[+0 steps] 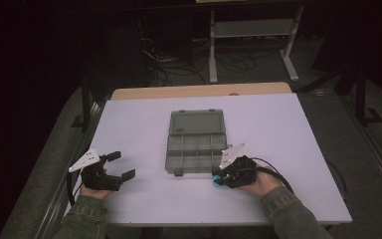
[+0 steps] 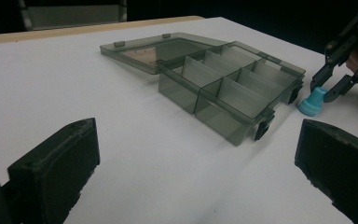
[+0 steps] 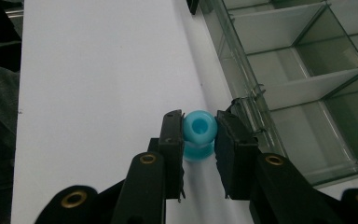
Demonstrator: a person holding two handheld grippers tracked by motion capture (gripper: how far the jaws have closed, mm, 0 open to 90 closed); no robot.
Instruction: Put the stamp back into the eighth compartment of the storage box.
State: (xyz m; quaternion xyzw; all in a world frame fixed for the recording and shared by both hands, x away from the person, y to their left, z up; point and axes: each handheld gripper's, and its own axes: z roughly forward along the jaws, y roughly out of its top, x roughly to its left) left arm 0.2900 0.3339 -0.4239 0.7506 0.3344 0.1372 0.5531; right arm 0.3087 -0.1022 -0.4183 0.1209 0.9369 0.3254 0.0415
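Note:
A smoky clear organizer box [image 1: 197,149] lies open mid-table, its lid [image 1: 197,122] folded flat on the far side and its compartments [image 2: 228,88] bare. A small blue spool-shaped piece [image 3: 199,128] stands on the table by the box's near right corner [image 3: 256,116]. My right gripper [image 3: 199,135] is shut on it, one pad on each side. From above, this gripper [image 1: 219,179] and the blue piece [image 1: 216,181] sit just in front of the box. My left gripper [image 1: 120,166] rests at the table's left with its jaws wide apart, holding nothing. It [image 2: 196,158] faces the box and the blue piece [image 2: 311,103].
The white tabletop [image 1: 288,129] has bare room on both sides of the box. A wooden strip [image 1: 199,91] runs along the far edge. Beyond it stand a grey desk frame [image 1: 251,30] and floor cables. Denim sleeves enter from the bottom.

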